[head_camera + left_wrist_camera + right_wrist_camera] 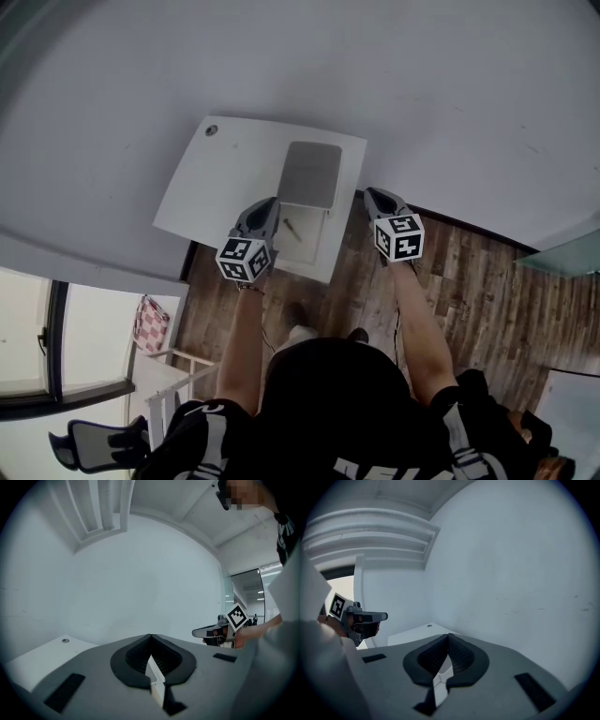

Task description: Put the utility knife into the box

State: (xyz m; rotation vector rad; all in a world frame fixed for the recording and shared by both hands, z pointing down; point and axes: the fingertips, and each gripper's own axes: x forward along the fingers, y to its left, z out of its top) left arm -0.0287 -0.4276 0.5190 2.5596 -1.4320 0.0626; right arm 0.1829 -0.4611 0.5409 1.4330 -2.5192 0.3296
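Observation:
On the white table (211, 192) lies a flat box (310, 174), its far half grey and its near half white. A slim dark thing, probably the utility knife (292, 228), rests on the white half. My left gripper (271, 203) hangs above the box's near left side, jaws together and empty. My right gripper (371, 194) is raised past the table's right edge, also shut on nothing. In the left gripper view the left gripper (151, 636) points at the bare wall, with the right gripper (210, 632) beside it. The right gripper view shows the right gripper (449, 635) closed and the left gripper (371, 617) at the left.
A round cable hole (212, 130) sits at the table's far left corner. A pale wall rises behind the table. Wooden floor (473, 277) lies to the right. A stand with a checked cloth (150, 323) is at the near left.

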